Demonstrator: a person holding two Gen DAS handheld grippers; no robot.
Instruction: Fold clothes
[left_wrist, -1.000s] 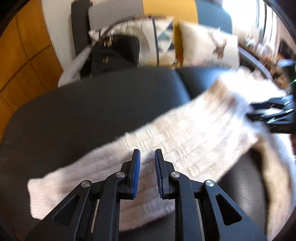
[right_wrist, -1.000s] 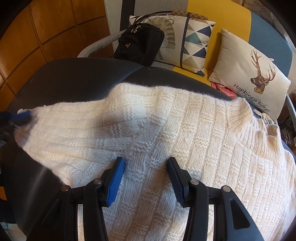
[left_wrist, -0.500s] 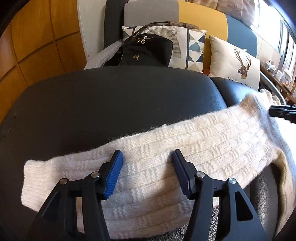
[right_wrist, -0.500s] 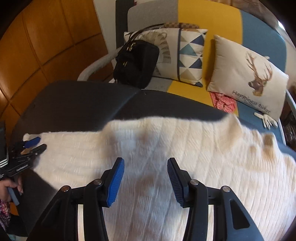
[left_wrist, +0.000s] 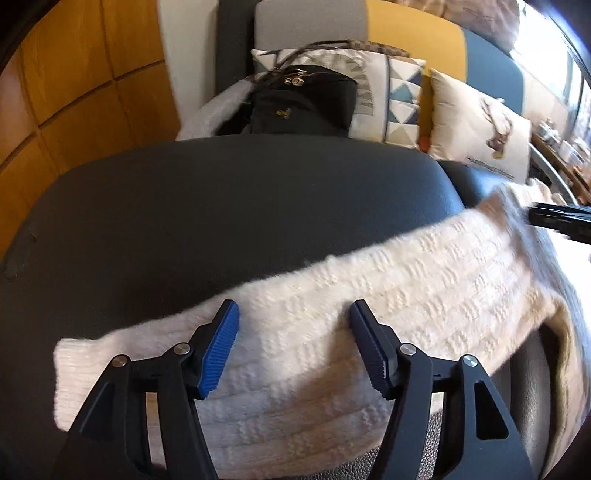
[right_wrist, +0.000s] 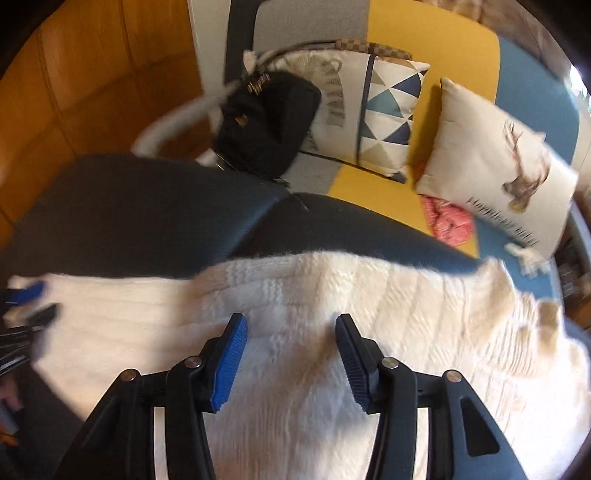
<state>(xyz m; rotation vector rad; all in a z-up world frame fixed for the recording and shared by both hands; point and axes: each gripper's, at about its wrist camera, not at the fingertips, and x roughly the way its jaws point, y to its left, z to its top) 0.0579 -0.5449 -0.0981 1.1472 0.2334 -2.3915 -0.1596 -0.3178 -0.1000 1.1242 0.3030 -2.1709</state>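
Note:
A cream knitted sweater (right_wrist: 406, 325) lies spread on a black padded surface (left_wrist: 240, 206). Its long sleeve (left_wrist: 369, 288) stretches across the left wrist view toward the lower left. My left gripper (left_wrist: 293, 310) hovers over the sleeve near the cuff, its jaws opening and wide apart, pinching nothing. It also shows blurred at the left edge of the right wrist view, left gripper (right_wrist: 33, 299). My right gripper (right_wrist: 291, 321) stands open above the sweater's body near the armpit, holding nothing. Its tips show as the right gripper (left_wrist: 561, 218) at the right of the left wrist view.
Behind the black surface is a sofa with a black handbag (left_wrist: 303, 107), a triangle-pattern pillow (right_wrist: 384, 107) and a deer pillow (right_wrist: 498, 166). A pink cloth (right_wrist: 450, 221) lies on the yellow seat. Wooden panels (left_wrist: 74, 92) stand at the left.
My left gripper's jaws went from nearly shut to wide open, and the sleeve now lies flat on the black surface. The right gripper drew back slightly, staying open over the sweater.

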